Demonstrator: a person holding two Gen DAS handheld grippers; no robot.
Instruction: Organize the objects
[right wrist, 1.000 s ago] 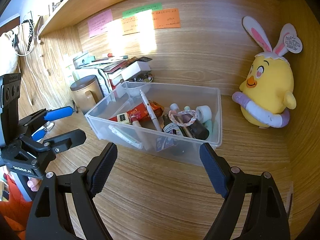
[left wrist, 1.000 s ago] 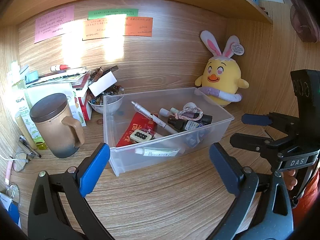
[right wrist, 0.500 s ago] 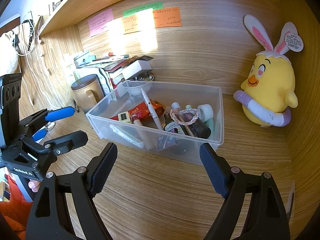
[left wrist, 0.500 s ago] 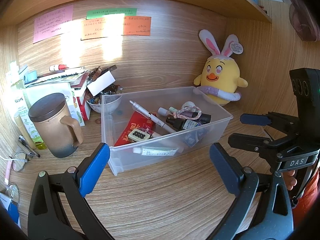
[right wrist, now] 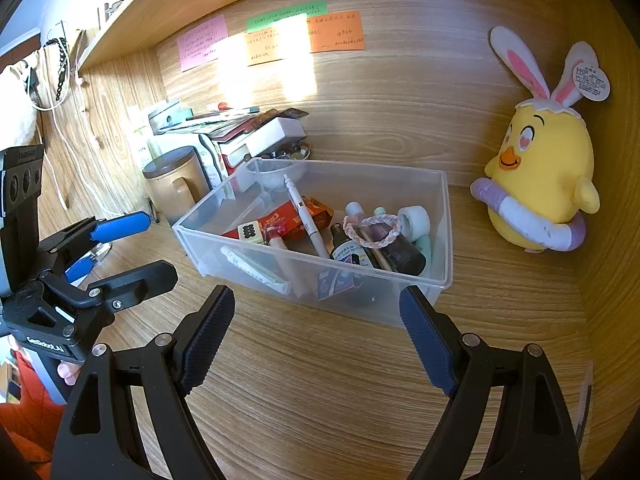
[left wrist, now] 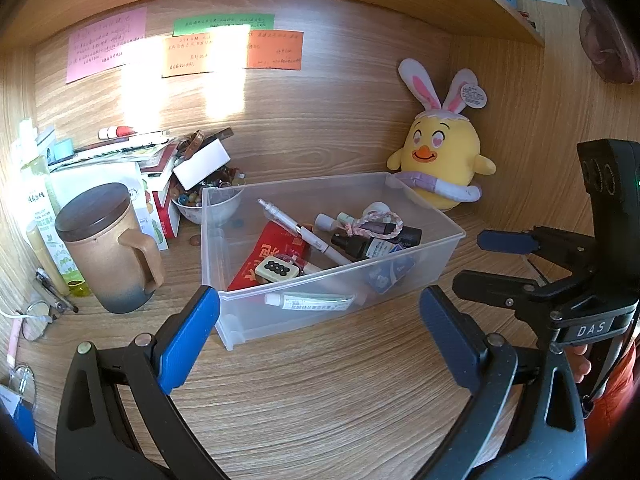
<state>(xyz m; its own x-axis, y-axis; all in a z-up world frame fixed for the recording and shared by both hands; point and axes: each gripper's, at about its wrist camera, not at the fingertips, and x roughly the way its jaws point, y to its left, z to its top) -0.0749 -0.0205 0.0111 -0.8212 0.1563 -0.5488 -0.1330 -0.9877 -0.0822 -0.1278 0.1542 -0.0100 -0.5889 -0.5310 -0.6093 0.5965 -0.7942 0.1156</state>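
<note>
We're looking at a wooden desk nook, and going left to right, the brown lidded mug (left wrist: 108,248) is sitting upright at the left with its lid on, so we can't tell what's inside. Just behind the bin's left corner, a small bowl (left wrist: 208,208) is holding a heap of colourful beads or stones (too small to say which). The clear plastic bin (left wrist: 320,300) is sitting in the middle of the desk, and it's carrying most of the clutter: a red packet (left wrist: 276,248) lying flat at the left with a mahjong-style tile (left wrist: 277,269) resting on it, a small white tube (left wrist: 310,301) lying along the front wall, a white pen (left wrist: 302,232) leaning diagonally across the middle, a dark bottle (left wrist: 372,244) on its side with a pink braided band (left wrist: 374,220) draped over it, and a white tape roll (right wrist: 416,220) tucked at the right end. The yellow chick plush (left wrist: 440,160) is sitting outside, near the bin's right rear corner.

The left gripper (left wrist: 320,332) is hanging over bare desk in front of the bin with its blue pads spread wide, gripping nothing and touching nothing. The right gripper (right wrist: 316,334) is doing the same thing, jaws gaping and empty, just short of the bin's front wall.
</note>
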